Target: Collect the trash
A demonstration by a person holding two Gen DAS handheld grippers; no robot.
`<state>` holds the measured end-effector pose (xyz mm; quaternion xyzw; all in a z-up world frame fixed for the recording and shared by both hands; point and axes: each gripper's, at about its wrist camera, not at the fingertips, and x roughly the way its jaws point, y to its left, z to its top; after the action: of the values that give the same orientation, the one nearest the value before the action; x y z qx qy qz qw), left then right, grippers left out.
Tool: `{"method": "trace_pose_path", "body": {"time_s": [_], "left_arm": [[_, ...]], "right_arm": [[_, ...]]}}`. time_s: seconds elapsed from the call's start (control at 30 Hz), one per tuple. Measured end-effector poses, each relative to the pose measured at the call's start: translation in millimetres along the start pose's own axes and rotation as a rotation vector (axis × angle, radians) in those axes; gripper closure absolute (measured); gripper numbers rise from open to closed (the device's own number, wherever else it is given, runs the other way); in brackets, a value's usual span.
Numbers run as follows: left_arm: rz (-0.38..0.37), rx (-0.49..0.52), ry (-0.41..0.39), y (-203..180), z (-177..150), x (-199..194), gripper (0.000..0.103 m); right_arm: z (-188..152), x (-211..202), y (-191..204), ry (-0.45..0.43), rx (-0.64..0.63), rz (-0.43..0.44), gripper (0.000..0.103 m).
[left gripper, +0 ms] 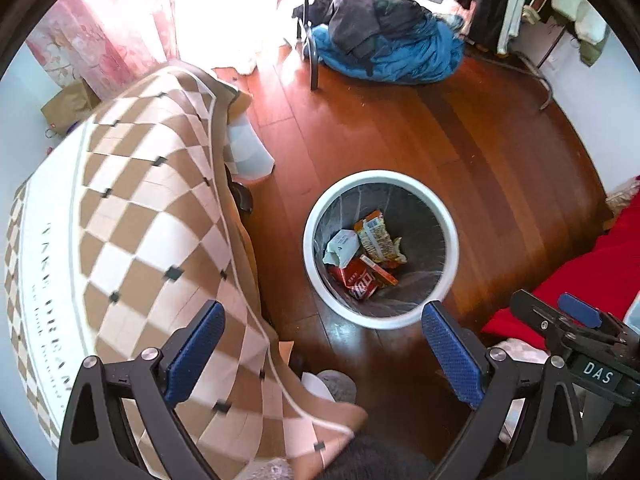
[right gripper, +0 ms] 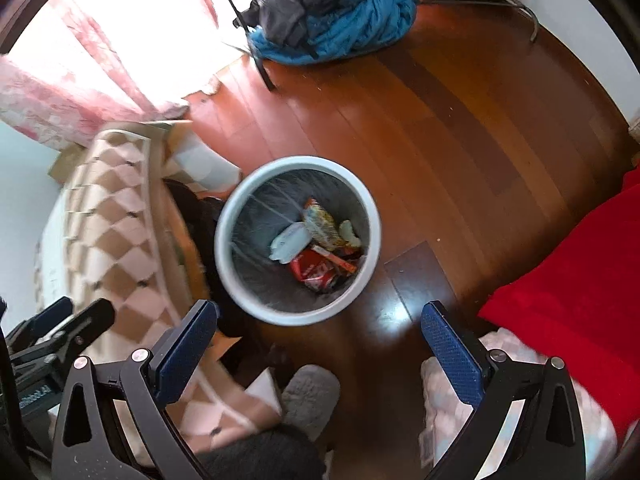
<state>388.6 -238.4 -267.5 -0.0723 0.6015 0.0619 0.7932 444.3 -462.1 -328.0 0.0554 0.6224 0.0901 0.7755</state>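
A round white bin [left gripper: 316, 208] [right gripper: 228, 216] with a grey liner stands on the wooden floor, seen from above in both wrist views. Inside lie a yellow snack wrapper [left gripper: 376, 236] [right gripper: 322, 222], a crumpled white carton [left gripper: 342, 246] [right gripper: 288, 244] and red packaging [left gripper: 362, 280] [right gripper: 314, 270]. My left gripper [left gripper: 324, 354] hangs open above the bin's near rim, nothing between its blue pads. My right gripper [right gripper: 320, 350] is also open and empty, just short of the bin. The right gripper [left gripper: 576, 320] also shows at the left view's right edge.
A table under a brown-and-white checked cloth [left gripper: 132, 220] [right gripper: 116, 216] fills the left. Blue and dark clothes [left gripper: 384, 44] [right gripper: 332, 20] are piled on the far floor. A red blanket [left gripper: 580, 280] [right gripper: 572, 280] lies at the right, a grey slipper [right gripper: 308, 396] close below.
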Motion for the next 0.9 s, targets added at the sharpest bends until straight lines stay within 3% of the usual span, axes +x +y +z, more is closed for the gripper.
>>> {"method": "trace_pose_path", "body": {"time_s": [0.53, 0.9], "left_arm": [[-0.159, 0.02, -0.161, 16, -48, -170, 0.002], [-0.253, 0.022, -0.206, 35, -80, -245, 0.002]], "right_arm": [[-69, -192, 46, -0.162, -0.083, 0.159, 0.0], [-106, -267, 71, -0.182, -0.16, 0.225, 0.0]]}}
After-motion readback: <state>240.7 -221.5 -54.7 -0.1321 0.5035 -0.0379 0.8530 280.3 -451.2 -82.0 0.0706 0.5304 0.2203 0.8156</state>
